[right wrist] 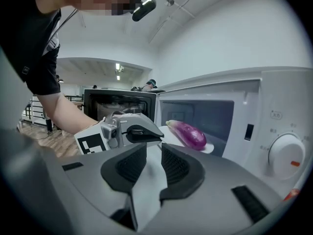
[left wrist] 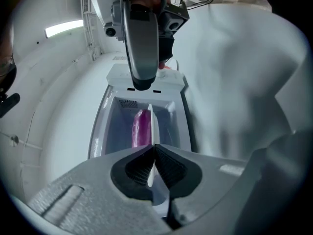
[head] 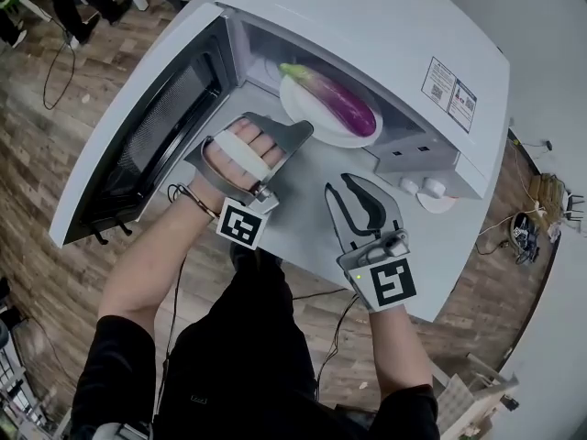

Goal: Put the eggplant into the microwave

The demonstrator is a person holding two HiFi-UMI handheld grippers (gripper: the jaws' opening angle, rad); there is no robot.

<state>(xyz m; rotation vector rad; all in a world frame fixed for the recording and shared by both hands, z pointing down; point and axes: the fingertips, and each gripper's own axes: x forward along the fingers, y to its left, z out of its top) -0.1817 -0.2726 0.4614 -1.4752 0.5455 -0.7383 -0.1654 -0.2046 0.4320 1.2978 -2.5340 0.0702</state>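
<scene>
As tool (left wrist: 154,155) grips plate (head: 298,106), eggplant (head: 337,102) beyond.

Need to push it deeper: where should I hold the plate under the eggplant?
Grip the plate's thin near rim, coming level from the open front, where the left tool is clamped. The eggplant fills the middle, and the microwave walls close off the sides.

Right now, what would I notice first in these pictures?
The purple eggplant on its white plate, at the mouth of the open microwave, jumps out first. The left gripper pinches the plate's rim, while the right gripper hangs open just in front of the microwave.
</scene>
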